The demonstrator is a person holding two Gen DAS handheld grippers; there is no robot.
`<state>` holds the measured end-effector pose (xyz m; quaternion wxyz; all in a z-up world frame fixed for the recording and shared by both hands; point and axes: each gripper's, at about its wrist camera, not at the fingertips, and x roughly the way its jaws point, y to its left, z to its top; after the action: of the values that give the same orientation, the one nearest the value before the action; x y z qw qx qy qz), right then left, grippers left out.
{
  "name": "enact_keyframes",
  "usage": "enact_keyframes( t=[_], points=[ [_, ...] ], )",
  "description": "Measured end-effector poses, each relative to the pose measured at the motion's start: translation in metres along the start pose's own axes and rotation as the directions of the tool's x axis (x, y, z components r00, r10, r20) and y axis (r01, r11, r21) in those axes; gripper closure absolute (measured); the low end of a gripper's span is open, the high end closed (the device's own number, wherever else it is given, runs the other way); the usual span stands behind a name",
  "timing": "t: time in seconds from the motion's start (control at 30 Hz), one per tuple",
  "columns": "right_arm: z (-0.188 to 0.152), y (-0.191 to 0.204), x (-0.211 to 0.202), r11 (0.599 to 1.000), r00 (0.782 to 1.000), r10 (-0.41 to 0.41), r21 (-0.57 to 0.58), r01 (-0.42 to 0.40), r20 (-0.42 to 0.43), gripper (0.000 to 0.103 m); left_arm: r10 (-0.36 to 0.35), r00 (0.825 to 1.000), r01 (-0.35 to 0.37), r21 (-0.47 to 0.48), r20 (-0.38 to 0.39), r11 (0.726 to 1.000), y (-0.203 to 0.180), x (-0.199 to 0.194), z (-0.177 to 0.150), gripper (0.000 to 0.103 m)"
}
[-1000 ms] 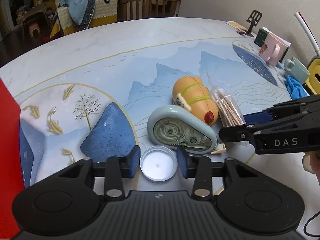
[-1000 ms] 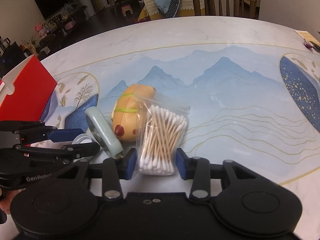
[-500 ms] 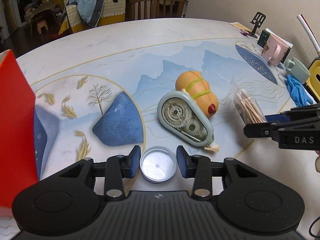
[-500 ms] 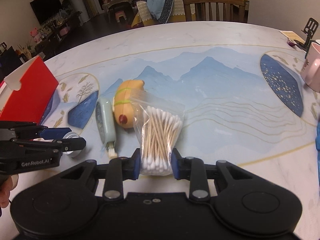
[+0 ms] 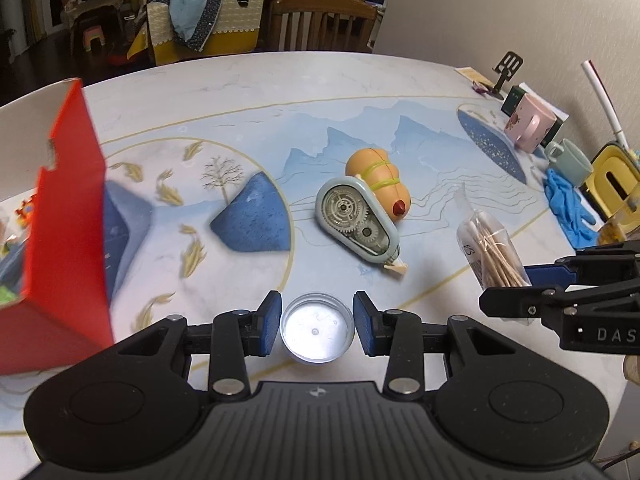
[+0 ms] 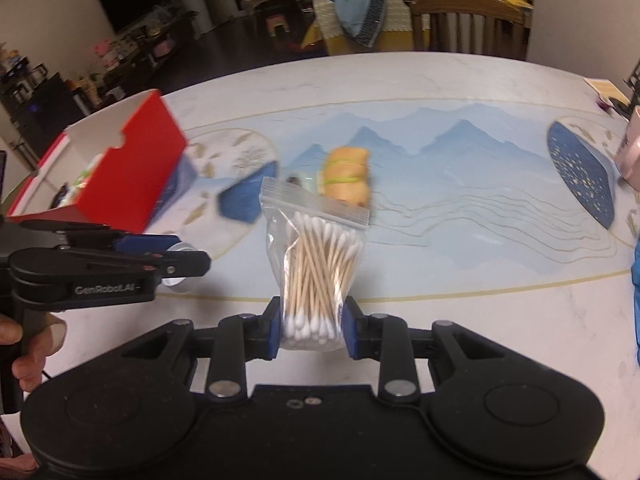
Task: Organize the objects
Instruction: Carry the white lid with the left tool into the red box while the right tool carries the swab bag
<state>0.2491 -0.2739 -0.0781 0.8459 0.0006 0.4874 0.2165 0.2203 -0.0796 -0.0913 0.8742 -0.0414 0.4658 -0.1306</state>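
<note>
Where the left gripper (image 5: 316, 322) sits low over the surface (image 5: 360, 92), its jaws stand either side of a small round lid (image 5: 317, 333), pads at its rim; whether they press it cannot be told.

Right gripper (image 6: 311, 330): jaws closed on the lower end of a zip bag of cotton swabs (image 6: 316, 264), which stands upright between the pads, its seal end uppermost.

Correction-tape dispenser (image 5: 357, 224): lying on the surface ahead of the left jaws, touching an orange toy (image 5: 380, 182) behind it.

Red box (image 5: 66, 216): open-topped, at the left edge, well apart from the dispenser.

Pink mug (image 5: 528, 128), green mug (image 5: 570, 160), blue gloves (image 5: 568, 208): grouped at the far right.
</note>
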Motion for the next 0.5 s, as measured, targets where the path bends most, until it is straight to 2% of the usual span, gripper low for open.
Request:
enact_keyframes(
  t=[0.5],
  points=[
    [0.003, 0.094, -0.024, 0.992, 0.998, 0.069, -0.104, -0.068, 0.009, 0.074, -0.022, 0.996, 0.025, -0.037, 0.085, 0.999, 0.050, -0.075, -0.018, 0.065]
  ],
)
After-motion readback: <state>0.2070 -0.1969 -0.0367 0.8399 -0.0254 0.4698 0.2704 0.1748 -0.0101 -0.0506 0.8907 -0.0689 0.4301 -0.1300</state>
